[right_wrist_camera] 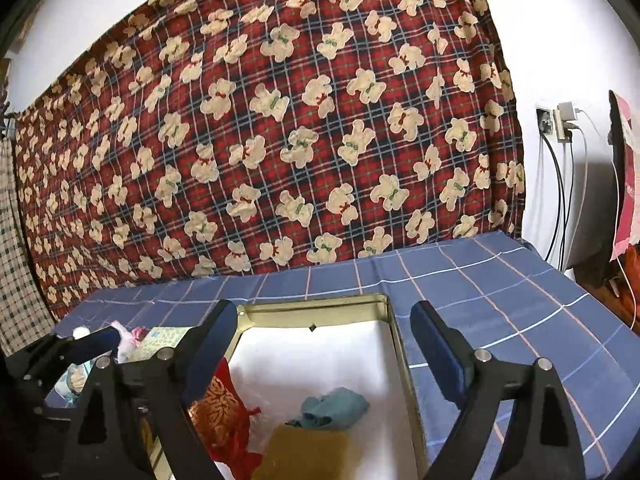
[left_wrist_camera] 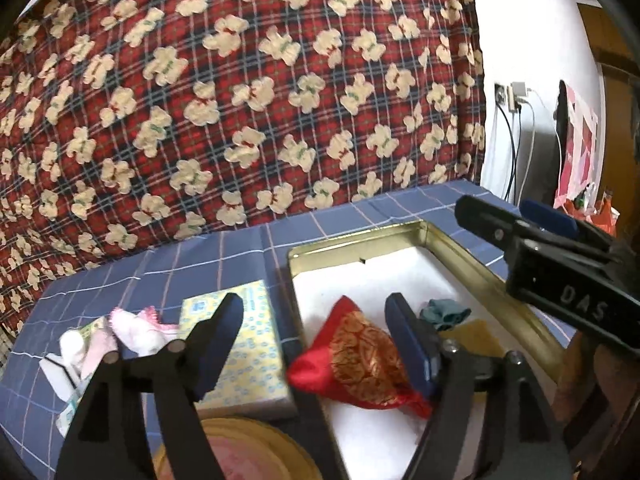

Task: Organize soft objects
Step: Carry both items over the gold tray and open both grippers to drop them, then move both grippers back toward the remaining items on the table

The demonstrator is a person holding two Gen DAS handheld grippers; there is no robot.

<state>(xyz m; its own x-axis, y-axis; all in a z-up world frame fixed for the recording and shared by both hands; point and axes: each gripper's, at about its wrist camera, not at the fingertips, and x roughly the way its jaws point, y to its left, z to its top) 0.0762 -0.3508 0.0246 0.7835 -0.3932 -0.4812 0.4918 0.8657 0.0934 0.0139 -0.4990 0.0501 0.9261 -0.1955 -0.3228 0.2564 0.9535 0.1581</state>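
Observation:
A gold metal tin with a white lining sits on the blue checked cloth. In it lie a red and gold pouch, a teal cloth bundle and a mustard cloth. My left gripper is open and empty above the tin's left edge and the pouch. My right gripper is open and empty above the tin; below it lie the teal bundle, the mustard cloth and the pouch. The right gripper also shows in the left wrist view.
Left of the tin lie a tissue pack and a pink and white cloth heap. A round gold tin with pink inside sits at the front. A bear-print blanket hangs behind. Cables hang at the right wall.

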